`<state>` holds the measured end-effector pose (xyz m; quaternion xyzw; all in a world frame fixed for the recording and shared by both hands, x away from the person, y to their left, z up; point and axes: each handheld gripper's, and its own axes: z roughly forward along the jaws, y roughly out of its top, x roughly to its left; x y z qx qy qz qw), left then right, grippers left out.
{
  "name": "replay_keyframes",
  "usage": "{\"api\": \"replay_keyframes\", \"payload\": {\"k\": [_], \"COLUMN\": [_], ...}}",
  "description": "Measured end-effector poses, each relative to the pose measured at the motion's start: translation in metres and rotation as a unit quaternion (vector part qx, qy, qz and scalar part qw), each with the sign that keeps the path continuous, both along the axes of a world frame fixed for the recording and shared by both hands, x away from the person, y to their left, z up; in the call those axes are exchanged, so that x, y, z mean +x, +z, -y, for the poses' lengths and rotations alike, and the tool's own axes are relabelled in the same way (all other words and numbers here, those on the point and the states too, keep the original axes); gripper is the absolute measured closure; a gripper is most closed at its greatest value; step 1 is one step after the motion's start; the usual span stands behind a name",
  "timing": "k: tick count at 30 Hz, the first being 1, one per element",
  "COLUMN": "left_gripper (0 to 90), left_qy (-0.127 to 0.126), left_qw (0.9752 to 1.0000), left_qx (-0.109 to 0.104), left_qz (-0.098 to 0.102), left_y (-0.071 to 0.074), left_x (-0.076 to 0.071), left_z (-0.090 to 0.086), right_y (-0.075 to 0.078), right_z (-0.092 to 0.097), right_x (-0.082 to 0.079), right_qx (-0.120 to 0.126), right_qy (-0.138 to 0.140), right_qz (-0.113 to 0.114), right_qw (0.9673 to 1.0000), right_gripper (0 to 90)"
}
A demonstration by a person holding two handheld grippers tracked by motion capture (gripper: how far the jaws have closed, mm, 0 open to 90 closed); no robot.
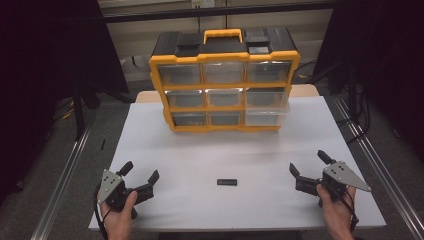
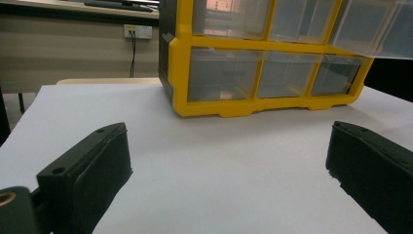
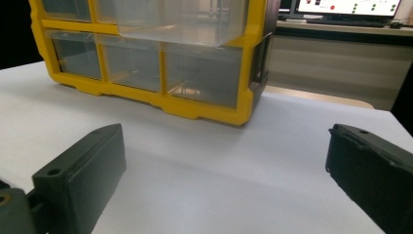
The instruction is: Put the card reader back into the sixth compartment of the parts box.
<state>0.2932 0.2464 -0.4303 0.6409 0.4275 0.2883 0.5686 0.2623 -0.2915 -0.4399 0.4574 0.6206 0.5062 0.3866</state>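
Resting low over the near edge of the white tabletop (image 1: pixel 200 160), the left gripper (image 1: pixel 141 175) sits in the person's left hand (image 1: pixel 119 220) at the near left corner, its jaws spread wide with nothing between them; the right gripper (image 1: pixel 309 164) sits in the right hand (image 1: pixel 336 212) at the near right corner, its jaws likewise spread wide and bare; both point forward toward the far side of the tabletop. Between the two grippers, well apart from either and a little nearer the right one, a small flat black block (image 1: pixel 227 182) lies on the tabletop, untouched; what it is cannot be told at this size. At the far end stands a yellow-and-black drawer organiser (image 1: pixel 225 85) with a yellow carry handle (image 1: pixel 223 35) on top and three rows of three clear drawers; the drawers at the right end of the middle and bottom rows stand pulled out past the yellow frame, the rest sit flush. In the left gripper view the black jaws rise at either side with bare white surface between them and the organiser's lower rows ahead, a pulled-out clear drawer (image 2: pixel 375 29) jutting at the upper right; in the right gripper view the same wide gap shows, with the organiser ahead to the left and a clear drawer (image 3: pixel 180 22) projecting toward the camera; a lit monitor (image 3: pixel 348 7) stands on a desk behind.
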Motion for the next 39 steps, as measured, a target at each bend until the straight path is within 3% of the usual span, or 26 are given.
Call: {"api": "replay_keyframes", "payload": {"k": [5, 24, 25, 27, 35, 39], "left_gripper": [2.4, 3.7, 3.8, 3.8, 3.8, 3.8], "left_qy": [-0.001, -0.015, -0.016, -0.017, -0.026, -0.020], "left_qw": [1.0000, 0.9998, 0.9998, 0.9998, 0.9996, 0.9998], "left_qx": [-0.006, 0.008, 0.006, 0.005, 0.007, 0.002], "left_qz": [-0.006, -0.006, -0.009, -0.010, -0.009, -0.003], "left_y": [-0.001, -0.002, -0.003, -0.003, -0.002, -0.001], "left_x": [0.002, 0.005, 0.006, 0.007, 0.004, 0.001], "left_z": [0.001, 0.003, 0.004, 0.003, 0.004, 0.001], "right_y": [-0.001, -0.002, -0.002, -0.001, 0.002, 0.003], "right_z": [-0.002, -0.013, -0.014, -0.016, -0.026, -0.032], "right_x": [0.000, 0.002, 0.002, 0.003, 0.006, 0.010], "right_qx": [0.004, 0.000, 0.016, 0.016, 0.017, 0.015], "right_qy": [0.017, 0.086, 0.106, 0.120, 0.138, 0.158], "right_qz": [-0.004, -0.022, -0.025, -0.025, -0.027, -0.032], "right_qw": [0.9998, 0.9960, 0.9939, 0.9923, 0.9899, 0.9867], "right_gripper": [0.9, 0.7, 0.1, 0.0, 0.0, 0.6]}}
